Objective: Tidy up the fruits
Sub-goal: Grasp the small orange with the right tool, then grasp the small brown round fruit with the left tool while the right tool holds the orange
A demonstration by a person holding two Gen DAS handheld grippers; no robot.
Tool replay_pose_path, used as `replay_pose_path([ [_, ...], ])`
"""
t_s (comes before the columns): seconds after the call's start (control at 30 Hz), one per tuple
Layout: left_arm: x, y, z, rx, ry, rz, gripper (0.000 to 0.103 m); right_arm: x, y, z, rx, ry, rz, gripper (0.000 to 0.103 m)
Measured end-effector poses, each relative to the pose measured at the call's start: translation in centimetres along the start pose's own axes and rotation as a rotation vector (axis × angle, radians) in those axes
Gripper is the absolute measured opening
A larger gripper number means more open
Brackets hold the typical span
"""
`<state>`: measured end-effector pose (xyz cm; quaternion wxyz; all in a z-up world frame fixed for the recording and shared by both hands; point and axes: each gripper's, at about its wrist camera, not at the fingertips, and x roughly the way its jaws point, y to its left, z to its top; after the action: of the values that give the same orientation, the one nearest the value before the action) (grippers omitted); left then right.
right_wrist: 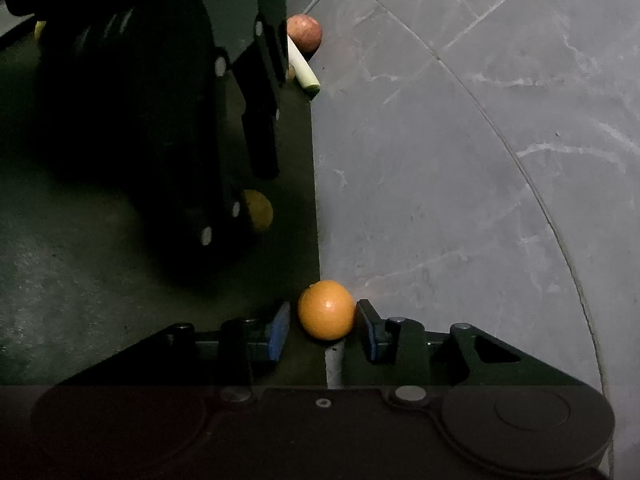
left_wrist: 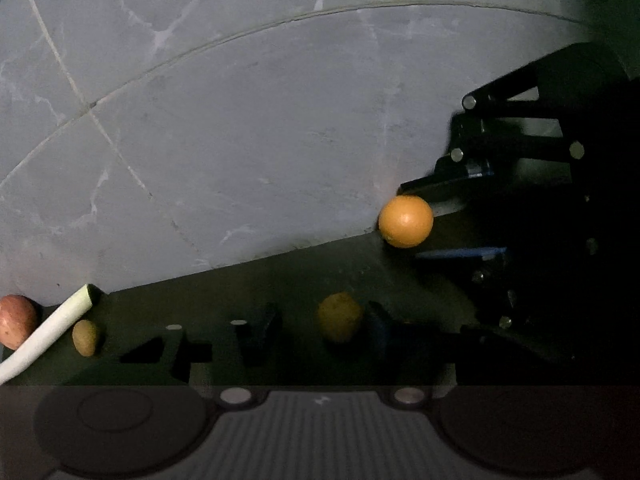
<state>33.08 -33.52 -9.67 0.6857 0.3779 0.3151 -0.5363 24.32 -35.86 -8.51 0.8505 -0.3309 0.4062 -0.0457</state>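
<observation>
No brand, label or writing can be read on any surface in either view

The smooth round orange fruit [right_wrist: 327, 309] sits at the edge of the dark matte green mat [right_wrist: 80, 300], where it meets the grey marbled tile floor [right_wrist: 460, 160]. The right gripper [right_wrist: 323, 322] brackets it with blue-padded black fingers [right_wrist: 280, 330] spread wide; a small gap shows on the left side, and the right finger is at or just beside the skin, so it is open and not clamped

In the left wrist view, the left gripper [left_wrist: 318, 330] has its dark fingers apart around a dull yellow rounded fruit [left_wrist: 340, 316] lying in shadow on the mat; whether they touch it cannot be told

Farther along the mat edge lie a pale green-white leek-like stalk [left_wrist: 48, 332], a small olive-brown oval fruit [left_wrist: 85, 337] just beside it, and a speckled red apple [left_wrist: 16, 321] behind the stalk
</observation>
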Motion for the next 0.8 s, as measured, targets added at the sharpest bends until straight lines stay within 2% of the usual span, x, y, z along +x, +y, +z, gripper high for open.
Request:
replay_pose_path([
  [0.27, 0.2, 0.4, 0.1, -0.043, -0.012, -0.028, 0.030, 0.1, 0.6, -0.5, -0.026, -0.018, -0.018, 0.033],
  [0.4, -0.1, 0.5, 0.0, -0.095, -0.012, -0.017, 0.029, 0.3, 0.4, -0.8, -0.018, -0.030, -0.017, 0.033],
  [0.8, -1.9, 2.2, -2.7, -0.507, -0.007, 0.012, 0.029, -1.2, 0.4, -1.6, 0.004, -0.077, -0.004, 0.033],
])
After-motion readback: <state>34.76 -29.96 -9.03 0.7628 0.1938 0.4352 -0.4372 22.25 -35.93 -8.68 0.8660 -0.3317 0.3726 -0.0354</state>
